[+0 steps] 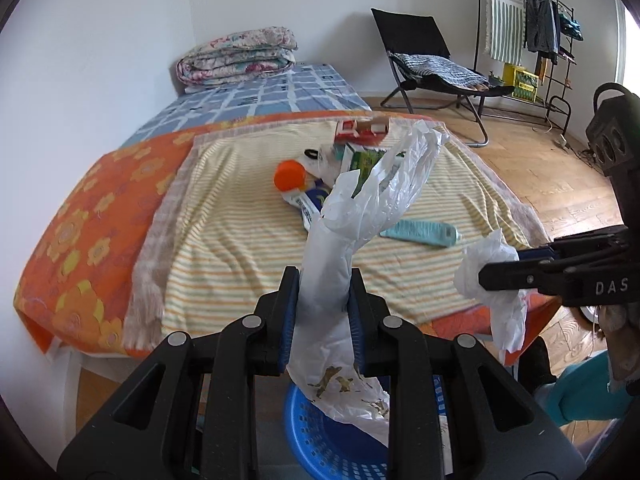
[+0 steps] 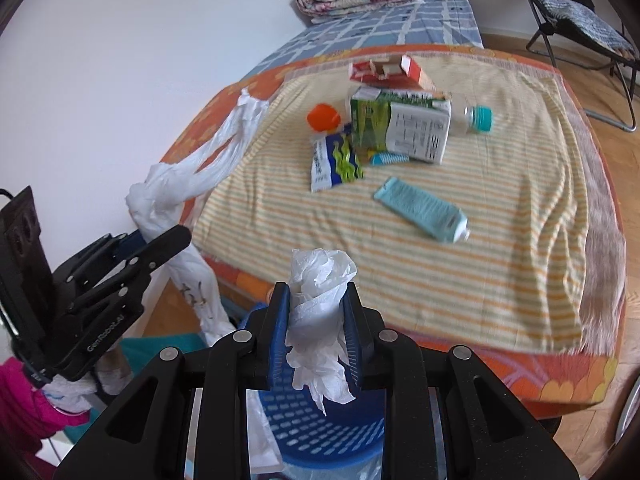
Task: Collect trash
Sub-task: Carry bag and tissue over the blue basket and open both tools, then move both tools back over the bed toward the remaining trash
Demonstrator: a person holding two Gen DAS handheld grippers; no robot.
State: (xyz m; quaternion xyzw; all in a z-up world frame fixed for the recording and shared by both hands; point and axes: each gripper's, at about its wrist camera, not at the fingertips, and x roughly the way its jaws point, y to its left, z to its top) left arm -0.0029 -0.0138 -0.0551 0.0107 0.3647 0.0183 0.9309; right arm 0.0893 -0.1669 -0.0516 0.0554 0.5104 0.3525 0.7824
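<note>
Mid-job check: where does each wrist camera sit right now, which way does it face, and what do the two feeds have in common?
Left wrist: behind the left gripper, shut on the white plastic bag, above the blue basket, facing the bed; the right gripper enters from the right.
Right wrist: behind the right gripper, shut on the crumpled tissue, looking across the striped towel; the left gripper shows at left.
Shared: basket, towel, green carton, teal tube, orange cap.

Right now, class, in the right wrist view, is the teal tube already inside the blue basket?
No, the teal tube lies on the striped cloth, apart from the blue basket below.
</note>
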